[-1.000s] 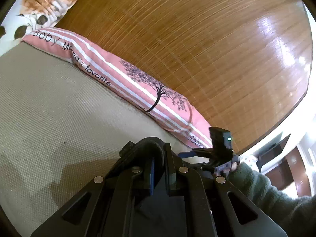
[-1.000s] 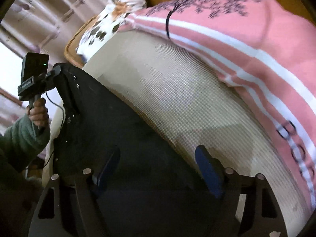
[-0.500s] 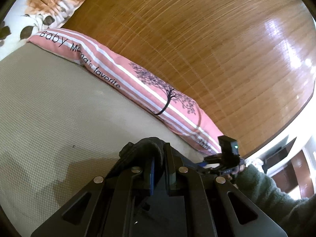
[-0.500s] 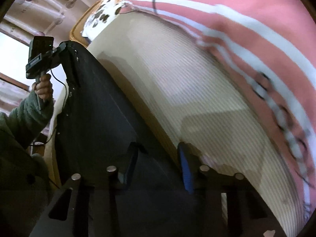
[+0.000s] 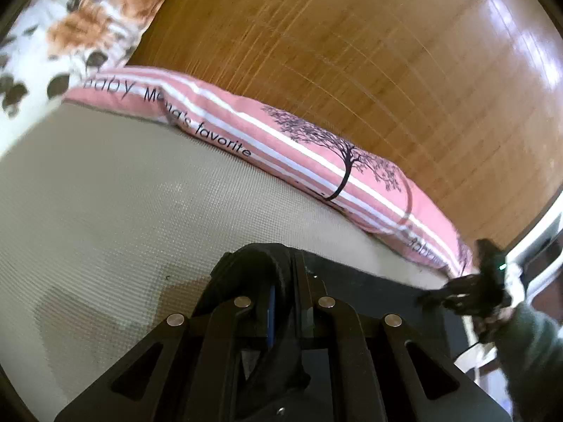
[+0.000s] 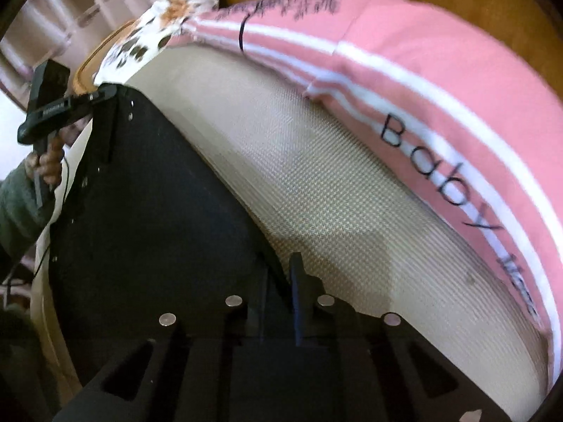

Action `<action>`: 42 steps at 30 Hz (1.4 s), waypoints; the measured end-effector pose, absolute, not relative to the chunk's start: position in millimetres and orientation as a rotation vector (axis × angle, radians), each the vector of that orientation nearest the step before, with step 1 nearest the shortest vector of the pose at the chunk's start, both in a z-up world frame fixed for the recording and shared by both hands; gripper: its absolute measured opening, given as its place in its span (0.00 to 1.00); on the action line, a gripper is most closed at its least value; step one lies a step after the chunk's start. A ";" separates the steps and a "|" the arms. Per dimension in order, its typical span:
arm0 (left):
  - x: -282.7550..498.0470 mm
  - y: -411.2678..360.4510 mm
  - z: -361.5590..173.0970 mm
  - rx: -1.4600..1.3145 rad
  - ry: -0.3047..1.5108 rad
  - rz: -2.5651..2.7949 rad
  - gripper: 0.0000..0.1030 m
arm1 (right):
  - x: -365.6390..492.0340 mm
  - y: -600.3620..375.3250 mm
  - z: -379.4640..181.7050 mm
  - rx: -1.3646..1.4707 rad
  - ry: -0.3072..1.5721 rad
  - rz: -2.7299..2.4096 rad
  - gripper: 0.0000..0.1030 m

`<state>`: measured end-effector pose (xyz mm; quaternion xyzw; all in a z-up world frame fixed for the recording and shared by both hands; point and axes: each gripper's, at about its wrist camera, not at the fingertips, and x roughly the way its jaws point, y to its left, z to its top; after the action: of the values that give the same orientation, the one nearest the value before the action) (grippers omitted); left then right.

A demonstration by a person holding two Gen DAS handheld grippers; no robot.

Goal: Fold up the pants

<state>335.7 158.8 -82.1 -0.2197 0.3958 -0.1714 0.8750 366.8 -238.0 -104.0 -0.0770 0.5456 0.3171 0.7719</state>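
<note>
The black pants (image 6: pixel 147 211) hang stretched between both grippers above a beige textured mattress (image 6: pixel 316 190). My left gripper (image 5: pixel 281 281) is shut on a bunched corner of the pants (image 5: pixel 253 263). My right gripper (image 6: pixel 279 277) is shut on the opposite edge of the pants. In the right wrist view the left gripper (image 6: pixel 102 95) shows at the far left, gripping the top corner. In the left wrist view the right gripper (image 5: pixel 468 288) shows blurred at the right.
A pink striped pillow (image 5: pixel 316 154) printed with a tree and "Baby" lies along the mattress's far edge, also in the right wrist view (image 6: pixel 440 105). A floral pillow (image 5: pixel 70 28) lies beside it. A wooden headboard (image 5: pixel 352 52) rises behind.
My right gripper has closed from wide open onto the pants edge. The left gripper stays shut on its corner, and its view has shifted so the pillow sits further right.
</note>
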 end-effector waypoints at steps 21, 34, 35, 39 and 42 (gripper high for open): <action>150.6 170.6 -22.9 -0.184 0.782 -0.549 0.08 | 153.9 -246.4 -39.0 -0.103 1.091 0.545 0.05; 89.5 149.5 -110.2 0.025 1.054 -0.528 0.09 | 88.4 -235.1 -103.1 -0.078 1.195 0.494 0.05; 88.9 147.3 -114.3 0.048 1.069 -0.516 0.09 | 87.0 -232.9 -109.3 -0.091 1.209 0.485 0.05; 85.9 143.8 -110.1 0.103 1.082 -0.475 0.16 | 86.0 -226.7 -122.0 -0.100 1.213 0.456 0.05; 82.4 149.3 -106.5 0.099 1.121 -0.419 0.34 | 85.1 -224.0 -123.5 -0.091 1.200 0.437 0.08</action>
<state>82.4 149.3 -106.5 0.0464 0.5273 -0.1972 0.8252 85.1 -224.0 -123.5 -0.0426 0.5600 0.2037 0.8020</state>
